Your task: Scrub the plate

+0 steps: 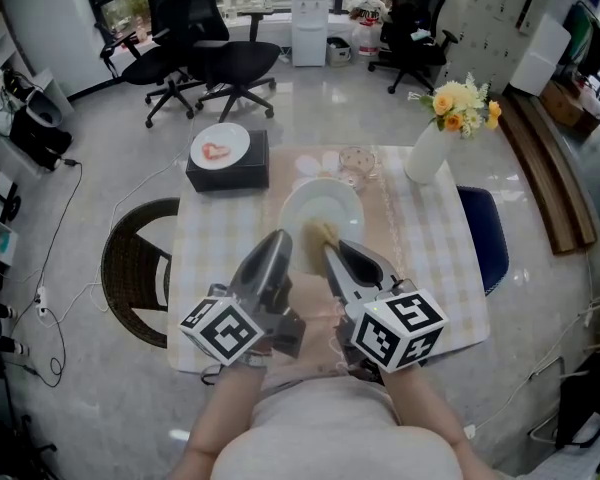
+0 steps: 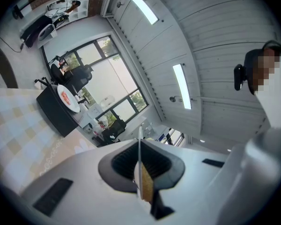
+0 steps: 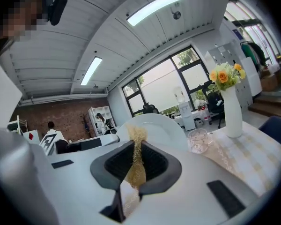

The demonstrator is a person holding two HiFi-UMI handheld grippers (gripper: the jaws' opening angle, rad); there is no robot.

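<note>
Over the middle of the checked counter (image 1: 435, 258), my left tool (image 1: 280, 251) clamps the near-left rim of the white plate (image 1: 332, 200), while my right tool (image 1: 332, 256), just to its right, pinches the yellow mesh scrubber (image 1: 320, 233) against the plate's near part.

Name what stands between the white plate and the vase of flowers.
A small clear glass bowl stands between the plate and the vase. The right gripper view shows it plainly; the head view shows it too.
</note>
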